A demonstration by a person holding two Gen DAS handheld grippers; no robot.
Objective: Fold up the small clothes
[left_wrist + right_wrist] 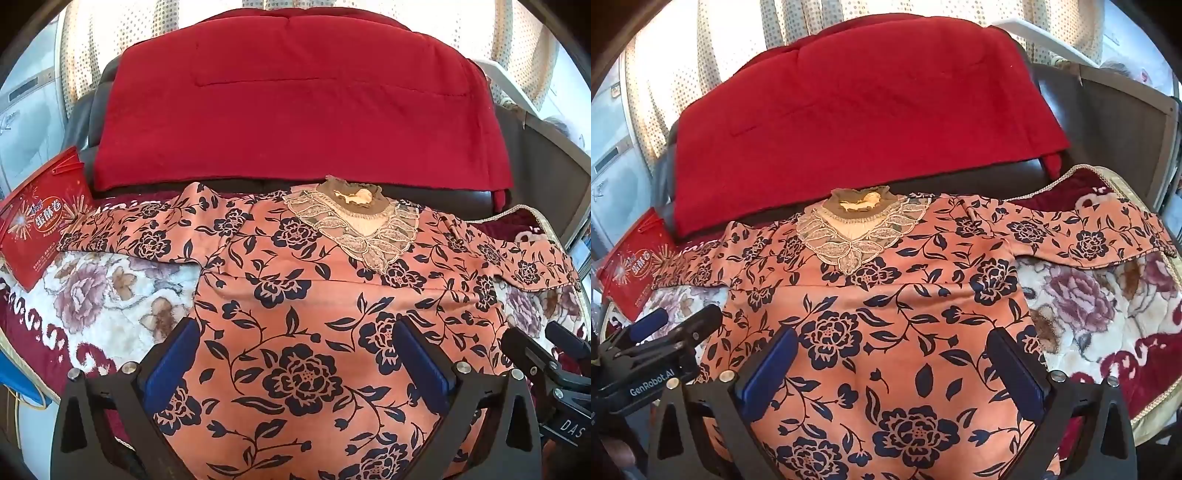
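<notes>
Left wrist view showed the blanket under the blouse, which lay flat, sleeves spread, collar far. Both hand-held grippers, left and right, hung with jaws apart, holding nothing. Risk: pads might pinch plush blanket with the hem, dragging both; the lace could snag.

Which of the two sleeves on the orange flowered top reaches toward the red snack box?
The left sleeve: it stretches toward the red snack box, while the right sleeve lies over the floral blanket.
</notes>
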